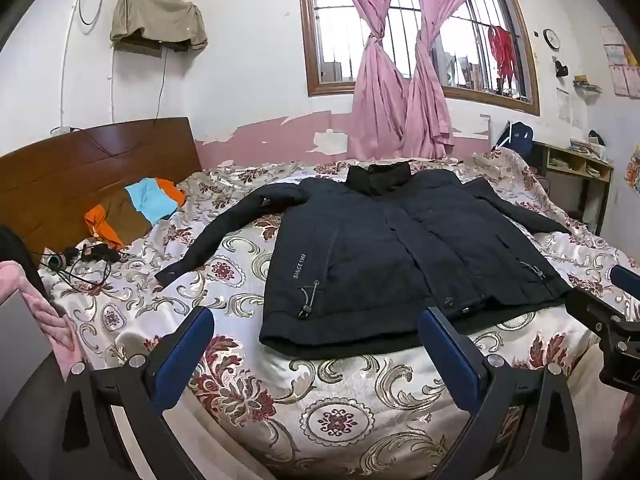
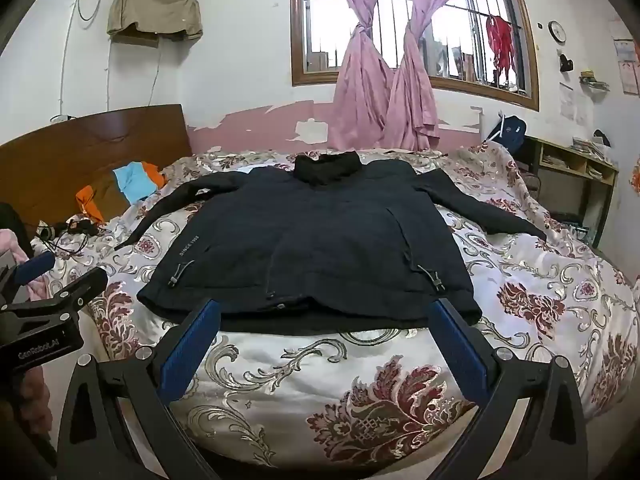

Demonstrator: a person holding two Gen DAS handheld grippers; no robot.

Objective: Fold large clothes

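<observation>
While the floral bedspread (image 2: pixel 400 380) bears it, the dark jacket (image 2: pixel 312 240) lies flat, front up, collar toward the window, both sleeves (image 1: pixel 224 232) spread outward. Left gripper (image 1: pixel 316 344) and right gripper (image 2: pixel 324 340) hover near its hem, jaws wide apart, holding nothing. A tidy first fold likely begins by pinching one sleeve cuff and drawing it across the chest.

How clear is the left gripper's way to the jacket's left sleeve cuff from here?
Probably clear. The left gripper is open and empty, and only bare bedspread lies between it and the cuff of the jacket, spread flat.
</observation>
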